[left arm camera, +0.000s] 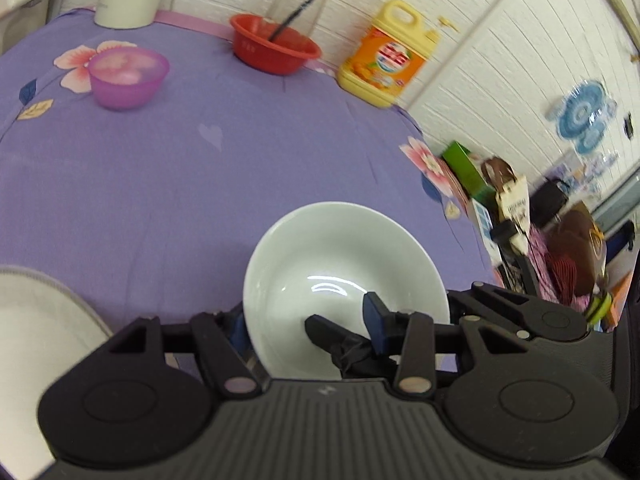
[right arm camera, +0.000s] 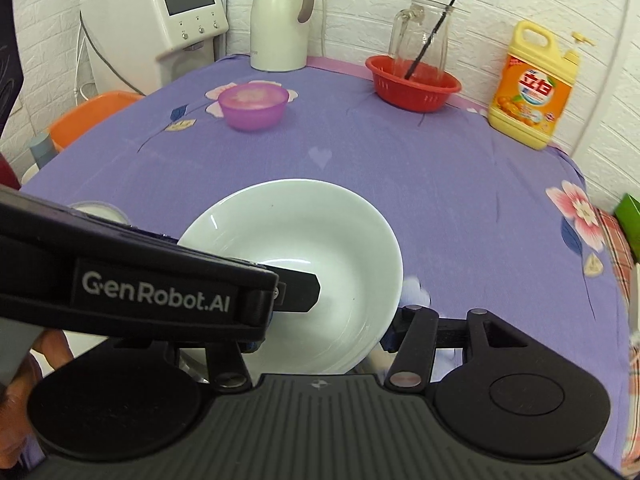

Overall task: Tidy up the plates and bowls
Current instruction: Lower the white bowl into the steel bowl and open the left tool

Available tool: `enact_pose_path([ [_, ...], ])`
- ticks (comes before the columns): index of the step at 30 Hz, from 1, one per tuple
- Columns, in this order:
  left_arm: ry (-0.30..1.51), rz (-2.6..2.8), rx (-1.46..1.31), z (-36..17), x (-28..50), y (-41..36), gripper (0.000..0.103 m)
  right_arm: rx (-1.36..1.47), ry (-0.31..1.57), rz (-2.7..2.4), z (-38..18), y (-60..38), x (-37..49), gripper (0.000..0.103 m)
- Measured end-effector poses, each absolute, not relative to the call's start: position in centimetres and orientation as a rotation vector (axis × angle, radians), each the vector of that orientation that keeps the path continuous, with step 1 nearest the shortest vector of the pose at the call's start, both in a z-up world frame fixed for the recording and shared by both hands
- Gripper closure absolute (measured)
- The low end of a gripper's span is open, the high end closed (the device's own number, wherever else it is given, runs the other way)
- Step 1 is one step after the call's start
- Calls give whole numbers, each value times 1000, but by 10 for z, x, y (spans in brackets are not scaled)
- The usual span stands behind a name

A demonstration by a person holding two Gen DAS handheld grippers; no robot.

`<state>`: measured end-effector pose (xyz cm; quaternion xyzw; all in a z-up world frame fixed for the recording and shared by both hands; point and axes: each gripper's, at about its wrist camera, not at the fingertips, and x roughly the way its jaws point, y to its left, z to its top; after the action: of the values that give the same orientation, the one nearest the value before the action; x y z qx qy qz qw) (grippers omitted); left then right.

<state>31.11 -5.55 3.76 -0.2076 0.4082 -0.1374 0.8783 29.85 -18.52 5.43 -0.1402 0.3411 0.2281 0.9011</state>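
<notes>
The left gripper [left arm camera: 308, 322] pinches the white bowl's [left arm camera: 340, 264] seven-o'clock rim; the right gripper's [right arm camera: 320, 336] spread fingers straddle its five-o'clock edge, unclamped.

bench: purple floral cloth [right arm camera: 440, 200] covers it
upper left: purple bowl [right arm camera: 253, 106], white jug [right arm camera: 280, 24]
upper right: red basket [right arm camera: 412, 88] holding glass pitcher [right arm camera: 420, 28], yellow detergent bottle [right arm camera: 532, 88]
</notes>
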Motion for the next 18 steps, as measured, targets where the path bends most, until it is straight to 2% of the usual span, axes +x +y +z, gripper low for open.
enact_pose_path([
  [15, 899, -319, -370, 11, 274, -75, 59, -210, 746, 472, 24, -207, 258, 12],
  [17, 887, -315, -351, 12, 275, -77, 51, -191, 736, 473, 25, -211, 257, 12],
  [18, 880, -305, -340, 14, 275, -77, 44, -185, 725, 468, 26, -213, 256, 13],
])
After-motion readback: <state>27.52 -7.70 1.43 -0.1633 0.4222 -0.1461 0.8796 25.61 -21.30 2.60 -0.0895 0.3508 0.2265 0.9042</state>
